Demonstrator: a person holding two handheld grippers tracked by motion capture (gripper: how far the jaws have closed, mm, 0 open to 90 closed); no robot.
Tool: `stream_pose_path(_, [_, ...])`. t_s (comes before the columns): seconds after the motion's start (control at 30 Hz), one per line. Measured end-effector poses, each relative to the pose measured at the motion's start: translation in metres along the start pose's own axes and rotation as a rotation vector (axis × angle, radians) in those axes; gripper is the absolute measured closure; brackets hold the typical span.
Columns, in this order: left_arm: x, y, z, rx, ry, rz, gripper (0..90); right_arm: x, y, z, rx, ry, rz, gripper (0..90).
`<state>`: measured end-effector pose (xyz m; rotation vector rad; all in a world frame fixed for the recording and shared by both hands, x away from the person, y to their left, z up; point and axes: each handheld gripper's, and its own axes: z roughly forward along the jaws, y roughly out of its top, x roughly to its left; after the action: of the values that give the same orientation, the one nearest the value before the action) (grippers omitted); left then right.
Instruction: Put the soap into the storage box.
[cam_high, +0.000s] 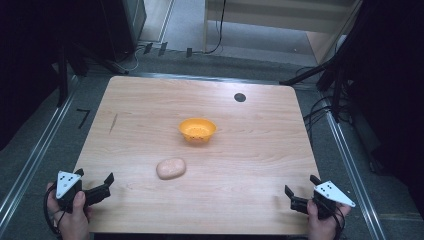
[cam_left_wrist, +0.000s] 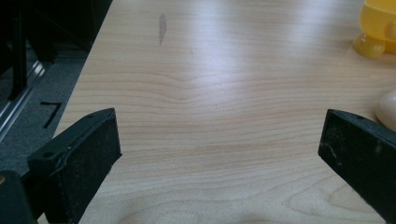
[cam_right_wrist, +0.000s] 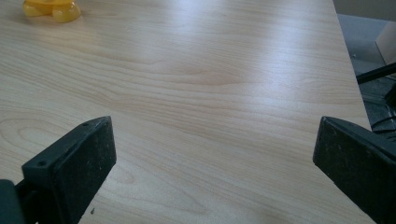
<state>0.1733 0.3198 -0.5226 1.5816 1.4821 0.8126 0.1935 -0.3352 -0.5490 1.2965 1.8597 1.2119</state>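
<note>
An orange bowl (cam_high: 197, 130) stands near the middle of the wooden table (cam_high: 150, 100). A pale, rounded potato-like object (cam_high: 171, 168) lies on the wood in front of it, slightly left. My left gripper (cam_high: 94, 175) rests at the table's front left corner, jaws wide open and empty. My right gripper (cam_high: 301, 184) sits at the front right corner, also open and empty. In the left gripper view the bowl's foot (cam_left_wrist: 376, 32) is at the top right and the pale object (cam_left_wrist: 387, 108) peeks in at the right edge. The bowl's base (cam_right_wrist: 51, 9) shows top left in the right gripper view.
A small black round disc (cam_high: 240, 97) sits near the table's far right. A dark streak (cam_high: 113, 123) marks the wood at the left. Metal rails, black stands and cables surround the table on the floor.
</note>
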Motion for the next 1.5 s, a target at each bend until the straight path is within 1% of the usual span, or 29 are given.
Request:
stream_pose_path(0.07, [-0.003,0.001,0.003,0.028,-0.001,0.027,0.0,0.000,0.000,0.000,0.004,0.001,-0.003,0.0])
stream_pose_path(0.1, [-0.004,0.002,0.005,0.045,-0.014,0.041,0.0,0.000,0.000,0.000,0.005,0.002,-0.005,0.0])
stream_pose_path(0.13, [-0.004,0.002,0.005,0.045,-0.014,0.041,0.0,0.000,0.000,0.000,0.006,0.005,-0.006,0.0])
stream_pose_path(0.17, [-0.009,0.003,0.009,0.079,-0.046,0.062,0.0,0.000,0.000,0.000,0.006,0.007,-0.007,0.0])
stream_pose_path(0.23, [-0.013,0.005,0.012,0.097,-0.078,0.089,0.0,0.000,0.000,0.000,0.006,0.010,-0.004,0.0])
stream_pose_path(0.33, [-0.017,0.009,0.014,0.114,-0.107,0.118,0.0,0.000,0.000,0.001,0.010,0.013,-0.003,0.0])
stream_pose_path(0.37, [-0.023,0.012,0.017,0.137,-0.111,0.161,0.0,0.000,0.000,0.001,0.010,0.014,-0.009,0.0])
stream_pose_path(0.4, [-0.025,0.014,0.018,0.158,-0.123,0.179,0.0,0.000,0.000,0.001,0.011,0.015,-0.012,0.0])
stream_pose_path(0.43, [-0.025,0.014,0.018,0.158,-0.123,0.179,0.0,0.001,0.000,0.001,0.011,0.016,-0.016,0.0])
stream_pose_path(0.47, [-0.028,0.015,0.024,0.213,-0.164,0.175,0.0,0.001,0.000,0.001,0.013,0.013,-0.016,0.0])
stream_pose_path(0.53, [-0.029,0.015,0.025,0.227,-0.169,0.179,0.0,0.002,0.000,0.001,0.010,0.012,-0.021,0.0])
stream_pose_path(0.57, [-0.032,0.016,0.028,0.253,-0.184,0.203,0.0,0.002,0.000,0.001,0.011,0.010,-0.029,0.0])
stream_pose_path(0.63, [-0.034,0.016,0.029,0.263,-0.182,0.214,0.0,0.002,0.000,0.001,0.015,0.010,-0.028,0.0])
stream_pose_path(0.67, [-0.036,0.019,0.031,0.276,-0.192,0.233,0.0,0.002,0.000,0.001,0.015,0.010,-0.028,0.0])
stream_pose_path(0.8, [-0.040,0.025,0.038,0.314,-0.217,0.256,0.0,0.001,0.000,0.001,0.014,0.010,-0.025,0.0])
stream_pose_path(0.83, [-0.042,0.027,0.040,0.323,-0.222,0.276,0.0,0.001,0.000,0.001,0.014,0.009,-0.025,0.0])
stream_pose_path(0.93, [-0.046,0.031,0.044,0.331,-0.227,0.299,0.0,0.002,0.001,0.001,0.016,0.006,-0.024,0.0])
stream_pose_path(0.97, [-0.050,0.036,0.047,0.338,-0.240,0.321,0.0,0.002,0.001,0.002,0.020,0.005,-0.023,0.0])
stream_pose_path(1.0, [-0.052,0.038,0.049,0.344,-0.254,0.325,0.0,0.002,0.001,0.002,0.021,0.004,-0.024,0.0])
stream_pose_path(1.07, [-0.057,0.040,0.052,0.365,-0.271,0.356,0.0,0.002,0.001,0.002,0.023,0.003,-0.023,0.0])
stream_pose_path(1.1, [-0.057,0.040,0.052,0.365,-0.271,0.356,0.0,0.002,0.001,0.002,0.023,0.003,-0.023,0.0])
stream_pose_path(1.13, [-0.060,0.040,0.054,0.385,-0.280,0.384,0.0,0.002,0.001,0.002,0.024,0.004,-0.023,0.0])
stream_pose_path(1.17, [-0.067,0.042,0.058,0.411,-0.303,0.440,0.0,0.002,0.001,0.002,0.023,0.004,-0.023,0.0])
stream_pose_path(1.2, [-0.067,0.042,0.058,0.411,-0.303,0.440,0.0,0.002,0.001,0.002,0.023,0.004,-0.023,0.0])
stream_pose_path(1.27, [-0.073,0.043,0.061,0.435,-0.325,0.483,0.0,0.002,0.001,0.002,0.023,0.004,-0.023,0.0])
stream_pose_path(1.3, [-0.079,0.045,0.064,0.453,-0.344,0.516,0.0,0.002,0.001,0.002,0.023,0.005,-0.024,0.0])
stream_pose_path(1.33, [-0.079,0.045,0.064,0.453,-0.344,0.516,0.0,0.002,0.001,0.002,0.023,0.005,-0.024,0.0])
stream_pose_path(1.37, [-0.081,0.046,0.065,0.460,-0.344,0.532,0.0,0.002,0.001,0.002,0.023,0.005,-0.024,0.0])
stream_pose_path(1.5, [-0.088,0.052,0.072,0.481,-0.367,0.560,0.0,0.002,0.001,0.002,0.020,0.008,-0.022,0.0])
